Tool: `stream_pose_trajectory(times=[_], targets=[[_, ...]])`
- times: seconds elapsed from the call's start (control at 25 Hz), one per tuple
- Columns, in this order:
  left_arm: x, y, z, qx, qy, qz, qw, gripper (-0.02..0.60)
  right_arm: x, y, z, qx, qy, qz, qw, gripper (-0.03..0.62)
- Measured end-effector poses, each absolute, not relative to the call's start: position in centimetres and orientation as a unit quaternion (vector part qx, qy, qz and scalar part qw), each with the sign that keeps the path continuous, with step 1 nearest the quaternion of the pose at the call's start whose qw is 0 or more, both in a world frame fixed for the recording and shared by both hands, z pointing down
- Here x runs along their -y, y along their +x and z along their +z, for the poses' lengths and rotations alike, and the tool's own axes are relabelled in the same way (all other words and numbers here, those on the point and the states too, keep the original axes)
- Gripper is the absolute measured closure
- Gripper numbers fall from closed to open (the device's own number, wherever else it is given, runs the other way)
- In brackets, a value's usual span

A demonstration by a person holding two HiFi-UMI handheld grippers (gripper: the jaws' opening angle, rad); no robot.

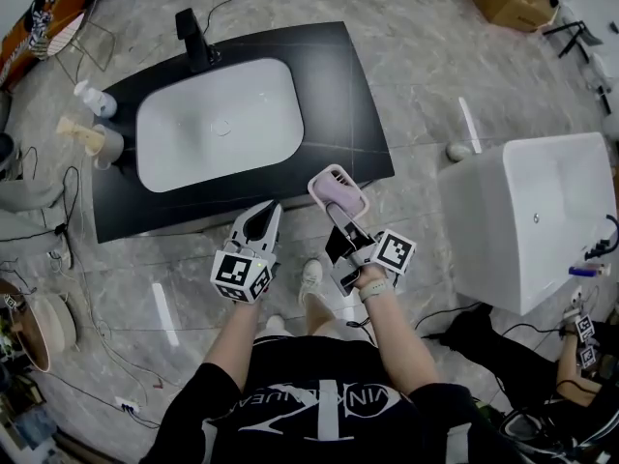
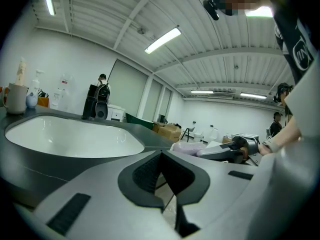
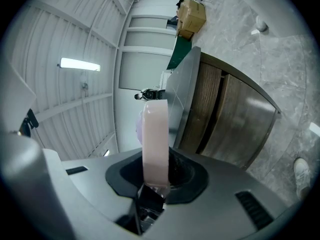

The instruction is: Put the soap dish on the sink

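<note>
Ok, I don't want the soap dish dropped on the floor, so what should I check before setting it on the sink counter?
1. Grip: ok. The right gripper is shut on the near rim of the pink soap dish.
2. Dish orientation: ok. Its open side faces up in the head view.
3. Landing spot: ok. The black countertop right of the white basin is bare.
4. Dish over the countertop: not ok. In the head view it straddles the front edge near the right corner.
5. Height above the countertop: cannot tell.
6. Left gripper: ok. Shut, empty, apart from the dish.
</note>
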State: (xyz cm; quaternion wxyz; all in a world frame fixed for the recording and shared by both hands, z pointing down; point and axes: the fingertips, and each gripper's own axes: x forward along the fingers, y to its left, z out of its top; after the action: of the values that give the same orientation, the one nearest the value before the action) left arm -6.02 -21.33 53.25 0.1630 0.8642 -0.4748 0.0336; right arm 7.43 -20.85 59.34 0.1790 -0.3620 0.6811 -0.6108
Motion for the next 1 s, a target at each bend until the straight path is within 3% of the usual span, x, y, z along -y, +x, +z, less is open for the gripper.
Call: stream_pose_trajectory(times=[0.56,1.0], targets=[[23.0,-3.8,54.8,0.465,0.866,0.039,0.181,0.566,22.8,7.6,60.9,-0.645,-0.357,-0.644,0.208,0.513],[23.0,-3.0,55.1,0.465,0.864,0.040,0.189,0.566,23.6,7.1,61.0,-0.614,-0.370,-0.675,0.174,0.502]])
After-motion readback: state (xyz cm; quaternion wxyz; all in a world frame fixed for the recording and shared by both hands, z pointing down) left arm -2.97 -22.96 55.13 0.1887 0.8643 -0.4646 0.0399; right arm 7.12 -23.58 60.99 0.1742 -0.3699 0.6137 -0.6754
